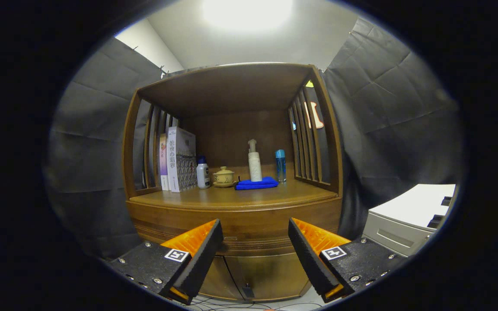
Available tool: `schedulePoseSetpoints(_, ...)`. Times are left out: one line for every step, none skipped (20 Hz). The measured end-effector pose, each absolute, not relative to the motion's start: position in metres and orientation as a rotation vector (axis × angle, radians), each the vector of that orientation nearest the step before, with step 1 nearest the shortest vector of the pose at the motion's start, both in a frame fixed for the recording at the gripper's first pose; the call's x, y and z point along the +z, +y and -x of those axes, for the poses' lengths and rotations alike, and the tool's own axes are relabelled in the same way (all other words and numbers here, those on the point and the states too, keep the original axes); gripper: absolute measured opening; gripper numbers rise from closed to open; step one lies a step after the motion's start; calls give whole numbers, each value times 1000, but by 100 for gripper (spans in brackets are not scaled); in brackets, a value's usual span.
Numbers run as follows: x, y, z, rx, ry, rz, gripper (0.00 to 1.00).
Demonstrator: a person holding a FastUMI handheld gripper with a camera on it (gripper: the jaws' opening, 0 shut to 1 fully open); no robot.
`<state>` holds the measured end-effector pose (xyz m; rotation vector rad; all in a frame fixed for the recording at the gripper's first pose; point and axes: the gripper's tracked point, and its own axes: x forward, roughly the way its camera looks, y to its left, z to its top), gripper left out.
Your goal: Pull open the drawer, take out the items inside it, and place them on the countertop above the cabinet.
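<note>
Nothing done yet: drawer [236, 224] shut, contents unseen. Tongs [255, 235] spread wide and empty, facing drawer front below the bench [231, 196].

The gripper [255, 242] has 2 wedge-shaped fingers [201, 255] set wide apart, nothing between them. Each finger mounts on a dark plate [145, 263] studded with silver screws and bearing 1 square black-and-white marker [176, 255]. Behind the plates, perhaps thin cables.
</note>
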<state>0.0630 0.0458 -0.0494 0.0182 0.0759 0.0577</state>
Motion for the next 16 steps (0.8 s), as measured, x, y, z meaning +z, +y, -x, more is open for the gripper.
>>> schedulePoseSetpoints(-53, 47, -65, 61, 80, -16, 96)
schedulePoseSetpoints(-55, 48, -68, 68, 84, -15, 96)
schedulePoseSetpoints(-58, 53, -70, 81, 91, -16, 96)
schedulePoseSetpoints(-62, 61, -78, 90, 98, -16, 95)
schedulePoseSetpoints(-65, 66, -85, 94, 106, -19, 96)
schedulePoseSetpoints(-68, 71, -91, 98, 108, -25, 95)
schedulePoseSetpoints(-70, 77, -96, 105, 110, -32, 95)
schedulePoseSetpoints(-71, 83, -100, 113, 108, -38, 95)
schedulePoseSetpoints(-73, 89, -104, 122, 111, -41, 95)
schedulePoseSetpoints(-77, 96, -107, 135, 115, -40, 96)
schedulePoseSetpoints(-80, 102, -111, 145, 119, -33, 95)
schedulePoseSetpoints(-85, 109, -115, 154, 121, -19, 96)
schedulePoseSetpoints(-90, 115, -119, 161, 126, -6, 95)
schedulePoseSetpoints(-95, 120, -122, 168, 133, 4, 95)
schedulePoseSetpoints(-101, 124, -125, 171, 143, 11, 95)
schedulePoseSetpoints(-106, 128, -127, 175, 157, 13, 95)
